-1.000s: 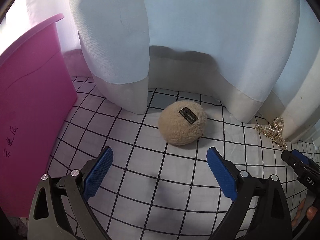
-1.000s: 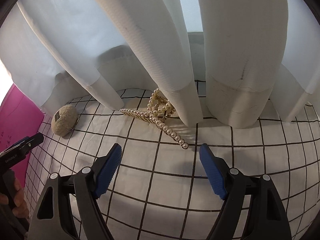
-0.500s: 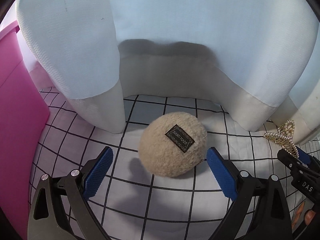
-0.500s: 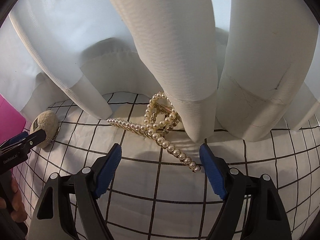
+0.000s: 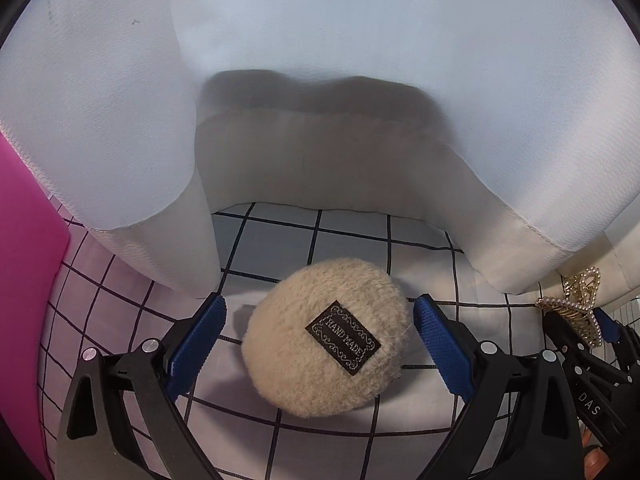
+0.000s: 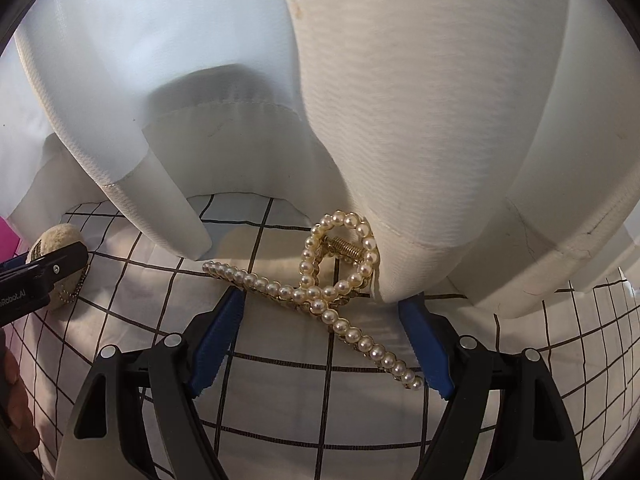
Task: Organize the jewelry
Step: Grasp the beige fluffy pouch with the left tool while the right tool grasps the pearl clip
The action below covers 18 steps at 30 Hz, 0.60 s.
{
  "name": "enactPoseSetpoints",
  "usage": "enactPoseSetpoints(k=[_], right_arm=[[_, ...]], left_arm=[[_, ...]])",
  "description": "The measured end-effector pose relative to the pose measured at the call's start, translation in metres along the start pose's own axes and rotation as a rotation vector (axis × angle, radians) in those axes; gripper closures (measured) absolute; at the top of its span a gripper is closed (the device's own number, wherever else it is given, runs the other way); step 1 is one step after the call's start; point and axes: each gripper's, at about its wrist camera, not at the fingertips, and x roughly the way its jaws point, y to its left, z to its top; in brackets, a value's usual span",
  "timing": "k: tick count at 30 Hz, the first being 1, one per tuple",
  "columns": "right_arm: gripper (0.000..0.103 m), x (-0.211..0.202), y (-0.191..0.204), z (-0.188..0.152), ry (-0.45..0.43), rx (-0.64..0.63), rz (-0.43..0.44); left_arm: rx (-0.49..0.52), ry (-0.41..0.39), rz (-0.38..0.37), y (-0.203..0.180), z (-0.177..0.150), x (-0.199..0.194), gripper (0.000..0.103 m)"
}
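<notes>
Jewelry is not yet sorted: the pearl hair claw lies on the checked cloth between the right gripper pads, unclenched. At nine o'clock, the left gripper straddles the plush pouch, also unclenched.

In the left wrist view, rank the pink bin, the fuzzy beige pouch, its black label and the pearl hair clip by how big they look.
1. Fuzzy beige pouch, though it sits close to the camera.
2. Pink bin, cut off by the frame edge, so its rank against the pouch is unsure.
3. Black label.
4. Pearl hair clip, partly hidden and farther off, so it looks about alike.
</notes>
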Motion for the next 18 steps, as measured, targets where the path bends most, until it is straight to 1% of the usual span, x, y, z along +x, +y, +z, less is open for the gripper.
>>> enactPoseSetpoints(k=[1,2,3,4,5,6,7,8,9,10,11,12,14,18], right_arm=[[0.028,0.0,0.002,0.0,-0.001,-0.003,-0.001],[0.029,0.0,0.003,0.0,-0.002,-0.006,-0.001],[0.034,0.0,0.006,-0.001,-0.005,-0.013,0.005],[0.037,-0.001,0.008,-0.001,-0.009,-0.025,0.01],[0.046,-0.003,0.012,-0.003,-0.015,-0.036,0.013],[0.057,-0.005,0.013,-0.005,-0.021,-0.045,0.015],[0.063,-0.007,0.016,-0.007,-0.027,-0.054,0.013],[0.073,-0.009,0.02,-0.008,-0.032,-0.063,0.014],[0.08,-0.011,0.025,-0.011,-0.034,-0.074,0.014],[0.081,-0.012,0.028,-0.012,-0.036,-0.084,0.012],[0.086,-0.013,0.03,-0.015,-0.038,-0.089,0.018],[0.088,-0.015,0.031,-0.016,-0.038,-0.09,0.025],[0.089,-0.018,0.035,-0.021,-0.036,-0.086,0.042],[0.09,-0.026,0.037,-0.032,-0.023,-0.088,0.065]], left_arm=[[-0.001,0.006,0.003,-0.001,0.0,0.002,0.015],[0.001,0.019,0.013,-0.003,-0.001,0.005,0.025],[0.016,0.019,0.038,-0.006,0.003,0.009,0.027],[0.036,0.011,0.051,-0.01,0.002,0.008,0.033],[0.043,0.003,0.043,-0.013,0.001,0.007,0.038],[0.044,0.001,0.045,-0.019,-0.001,0.006,0.038],[0.043,-0.002,0.045,-0.021,-0.003,0.005,0.039],[0.041,-0.005,0.044,-0.022,-0.004,0.005,0.04],[0.04,-0.006,0.044,-0.022,-0.005,0.003,0.041],[0.039,-0.007,0.045,-0.022,-0.007,0.002,0.043],[0.037,-0.007,0.045,-0.022,-0.008,0.0,0.044],[0.035,-0.007,0.042,-0.022,-0.011,-0.001,0.044],[0.031,-0.005,0.041,-0.019,-0.017,-0.003,0.044],[0.032,0.003,0.036,-0.018,-0.007,-0.001,0.044]])
